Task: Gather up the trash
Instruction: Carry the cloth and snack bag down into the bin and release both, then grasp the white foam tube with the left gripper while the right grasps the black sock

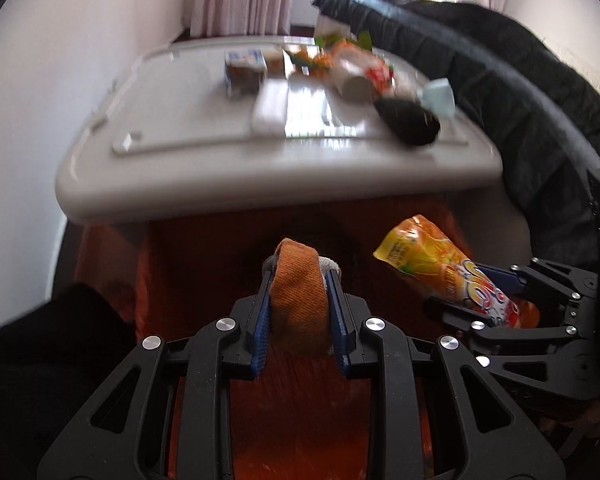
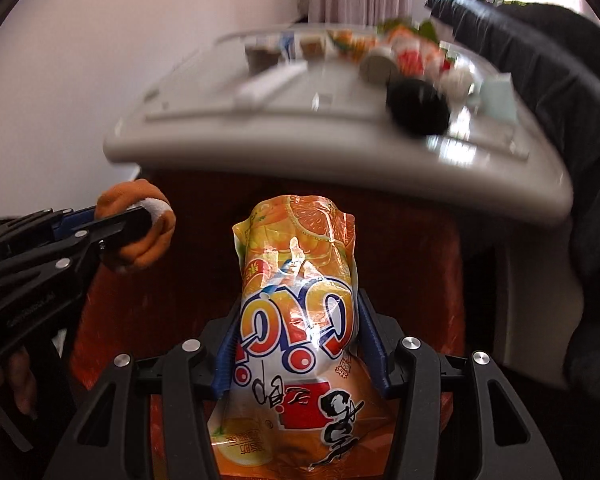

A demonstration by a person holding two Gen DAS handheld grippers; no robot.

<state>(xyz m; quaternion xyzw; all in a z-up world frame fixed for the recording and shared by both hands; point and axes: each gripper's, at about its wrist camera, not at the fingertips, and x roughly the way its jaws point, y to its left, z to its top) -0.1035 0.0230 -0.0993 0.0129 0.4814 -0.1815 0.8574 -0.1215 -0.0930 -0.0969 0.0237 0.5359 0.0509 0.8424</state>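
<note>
My left gripper (image 1: 300,276) is shut on a rolled orange sock (image 1: 298,300) with a white cuff, held below the near edge of the table; it also shows in the right wrist view (image 2: 140,236). My right gripper (image 2: 296,304) is shut on an orange snack bag (image 2: 296,300) with blue and red lettering, which also shows in the left wrist view (image 1: 448,272). Both are held over an orange-red surface (image 1: 204,264) in front of the table.
A white table (image 1: 260,184) carries small cartons (image 1: 246,72), a white box (image 1: 272,106), a paper cup (image 1: 358,84), colourful wrappers (image 1: 320,58), a black rolled item (image 1: 408,120) and a pale blue piece (image 1: 440,94). A black jacket (image 1: 520,92) lies at the right.
</note>
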